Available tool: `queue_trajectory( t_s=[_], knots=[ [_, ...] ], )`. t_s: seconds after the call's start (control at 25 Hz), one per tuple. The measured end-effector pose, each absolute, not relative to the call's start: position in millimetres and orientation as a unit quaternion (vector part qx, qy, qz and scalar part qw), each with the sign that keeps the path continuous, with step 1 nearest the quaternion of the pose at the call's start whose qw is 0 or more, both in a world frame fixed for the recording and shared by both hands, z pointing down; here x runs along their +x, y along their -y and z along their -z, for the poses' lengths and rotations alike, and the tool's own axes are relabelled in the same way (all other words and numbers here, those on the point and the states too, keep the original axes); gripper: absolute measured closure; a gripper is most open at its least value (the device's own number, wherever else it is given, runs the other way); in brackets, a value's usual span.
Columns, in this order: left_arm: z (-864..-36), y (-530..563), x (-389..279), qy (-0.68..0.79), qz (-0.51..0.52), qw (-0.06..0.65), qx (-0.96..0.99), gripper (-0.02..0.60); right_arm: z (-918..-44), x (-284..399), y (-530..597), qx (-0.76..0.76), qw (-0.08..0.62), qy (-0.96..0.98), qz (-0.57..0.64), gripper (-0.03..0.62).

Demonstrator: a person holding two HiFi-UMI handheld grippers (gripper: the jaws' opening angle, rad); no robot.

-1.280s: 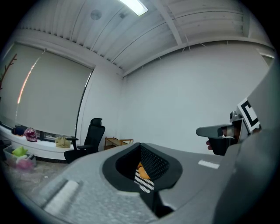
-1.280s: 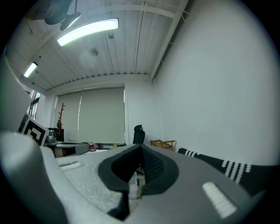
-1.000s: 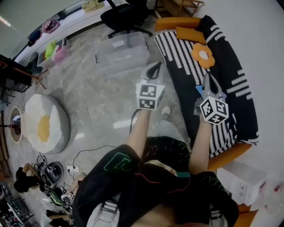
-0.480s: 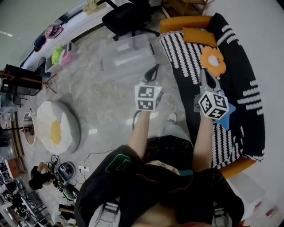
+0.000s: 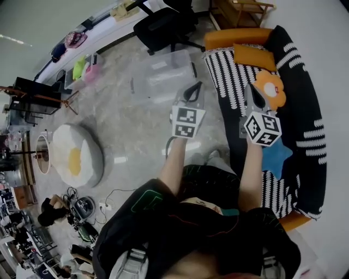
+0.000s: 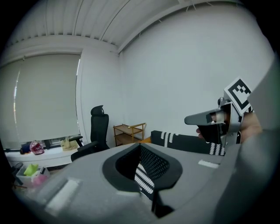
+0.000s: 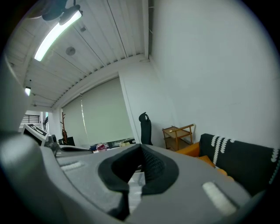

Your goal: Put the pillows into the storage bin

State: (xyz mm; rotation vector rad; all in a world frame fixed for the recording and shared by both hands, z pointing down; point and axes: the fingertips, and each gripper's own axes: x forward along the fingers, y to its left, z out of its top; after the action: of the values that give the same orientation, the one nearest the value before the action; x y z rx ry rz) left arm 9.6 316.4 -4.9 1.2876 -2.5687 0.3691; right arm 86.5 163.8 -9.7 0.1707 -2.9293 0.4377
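Observation:
On the black-and-white striped sofa [image 5: 229, 76] lie an orange rectangular pillow [image 5: 253, 57], an orange flower pillow [image 5: 271, 90] and a blue star pillow [image 5: 274, 158]. The clear storage bin [image 5: 163, 76] stands on the floor left of the sofa, with nothing visible in it. My left gripper [image 5: 192, 91] is held in the air between bin and sofa, shut and empty. My right gripper [image 5: 252, 92] hovers over the sofa seat beside the flower pillow, also shut and empty. In the left gripper view the shut jaws [image 6: 141, 151] point toward the sofa back [image 6: 183, 142], with the right gripper [image 6: 214, 120] alongside.
A fried-egg floor cushion [image 5: 76, 155] lies on the floor at the left. A black office chair [image 5: 163, 24] and a wooden shelf [image 5: 240, 8] stand beyond the bin. Cables and gear [image 5: 82, 210] lie by my feet. A long counter [image 5: 82, 41] runs along the far wall.
The head view has shifted, so sofa and bin sit further right and the blue star pillow shows more fully. Both grippers stay shut, raised and empty in much the same place.

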Motion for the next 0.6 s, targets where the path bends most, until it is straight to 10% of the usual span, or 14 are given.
queue_trajectory(
  t_s=[0.6],
  knots=[
    [-27.1, -222.7, -78.6, 0.847, -0.110, 0.140, 0.502, 0.574, -3.8, 10.3, -95.9, 0.112, 0.118, 0.980, -0.117, 0.591]
  ],
)
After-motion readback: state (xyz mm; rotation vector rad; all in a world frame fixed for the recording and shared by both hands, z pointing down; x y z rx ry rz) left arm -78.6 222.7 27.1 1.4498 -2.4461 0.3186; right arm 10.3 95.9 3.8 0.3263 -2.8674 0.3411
